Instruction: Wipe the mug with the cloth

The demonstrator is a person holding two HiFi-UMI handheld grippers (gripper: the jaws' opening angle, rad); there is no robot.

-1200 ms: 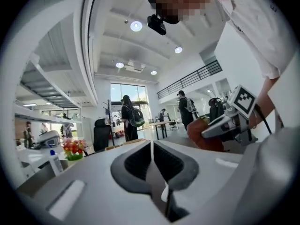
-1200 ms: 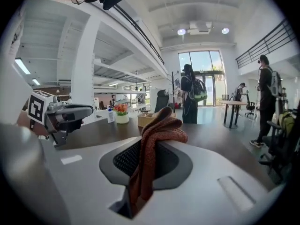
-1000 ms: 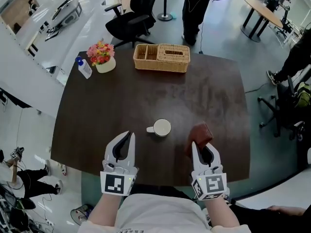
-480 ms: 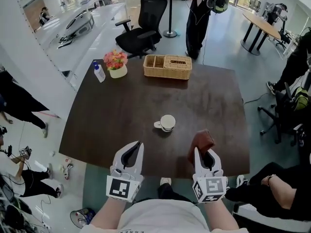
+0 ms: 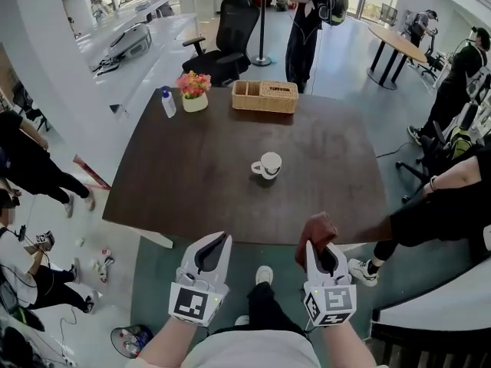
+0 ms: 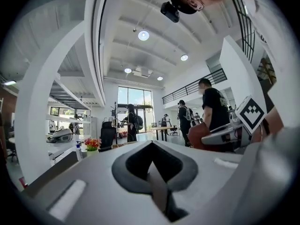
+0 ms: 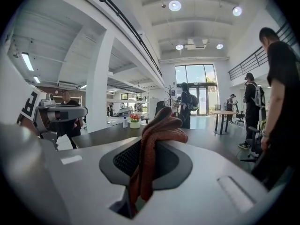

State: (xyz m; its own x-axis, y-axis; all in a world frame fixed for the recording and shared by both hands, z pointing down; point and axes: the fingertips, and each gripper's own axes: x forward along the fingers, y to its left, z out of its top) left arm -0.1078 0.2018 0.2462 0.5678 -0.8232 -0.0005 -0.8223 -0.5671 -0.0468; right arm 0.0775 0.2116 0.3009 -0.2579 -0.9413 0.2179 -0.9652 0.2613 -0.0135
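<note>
Nearest the camera, the L gripper (image 5: pixel 218 242) was held w/ its jaws pressed together and nothing btwn them; its own view (image 6: pixel 152 170) showed the two pads meeting in a closed seam. Beside it, the R gripper (image 5: pixel 320 253) was clamped on a rust-brown cloth (image 5: pixel 316 231), which bunched up above the jaw tips; in the right gripper view the cloth (image 7: pixel 157 135) ran down btwn the pads (image 7: pixel 119 161) and stuck out past them in folds. Both grippers hung short of the near edge of the dark brown table (image 5: pixel 184 190), over the grey-green floor, w/ the person's shoe (image 5: pixel 263 275) showing btwn them.

The white mug (image 5: pixel 268 165) stood upright near the table's middle, handle toward the head view's left, well apart from both grippers and from the cloth. At the far edge sat a wicker basket (image 5: pixel 265 96), a pot of flowers (image 5: pixel 194 90) and a spray bottle (image 5: pixel 168 103) just beside the pot. Beyond the table: a black office chair (image 5: pixel 226 41) and a standing person in dark clothes (image 5: pixel 307 21).
</note>
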